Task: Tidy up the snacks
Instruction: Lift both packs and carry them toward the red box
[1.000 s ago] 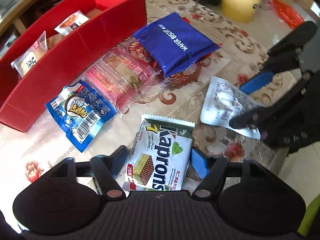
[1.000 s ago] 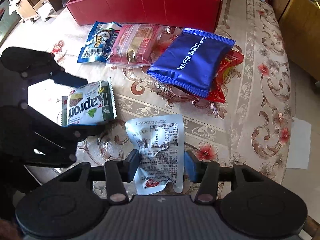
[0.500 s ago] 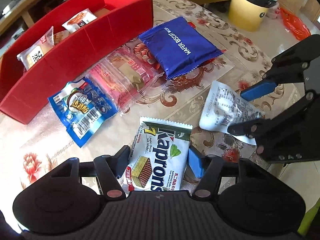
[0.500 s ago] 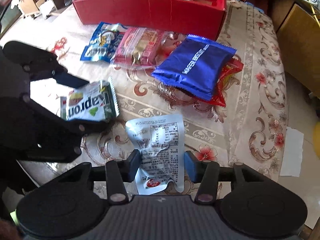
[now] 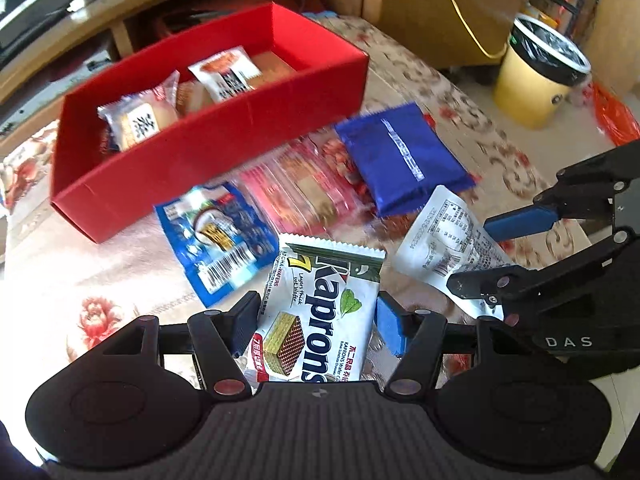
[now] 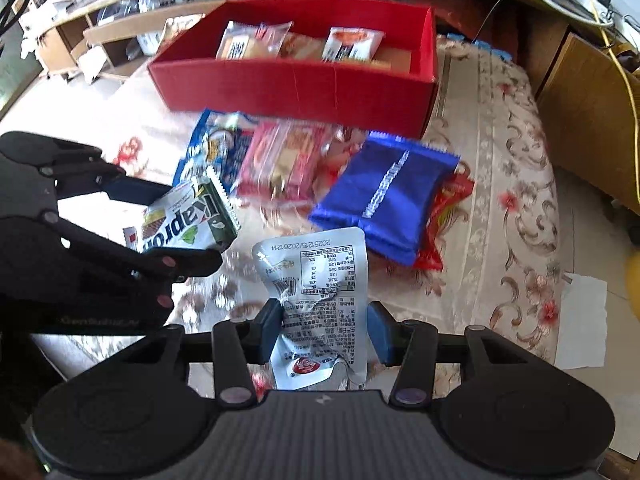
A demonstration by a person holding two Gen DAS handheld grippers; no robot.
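The left gripper (image 5: pixel 316 322) has its two fingers closed on the sides of a white and green Kaprons wafer packet (image 5: pixel 320 312), and the packet is lifted off the floral tablecloth (image 5: pixel 120 280). Its jaws closed on this packet within the last second. The right gripper (image 6: pixel 326 330) is closed to a narrow gap on a white crinkled plastic snack pouch with black print (image 6: pixel 320 292), which also hangs above the cloth.

The landmark is the long red cardboard box (image 5: pixel 208 148) at the far side of the table. Inside it lie several small wrapped snacks (image 6: pixel 256 42). Just in front of the box lie a blue and white snack bag with a barcode (image 5: pixel 218 240), a pink transparent packet of biscuits (image 5: pixel 304 188) and a dark blue foil wafer packet (image 5: pixel 400 156). The dark blue packet lies partly on a red wrapper (image 6: pixel 448 216). The Kaprons packet is nearer to the camera than the blue and white bag, well apart from the box. The white pouch is to the right of it, in front of the dark blue packet. Far right of the box, on the floor, stands a yellow bin with a black liner (image 5: pixel 540 80).
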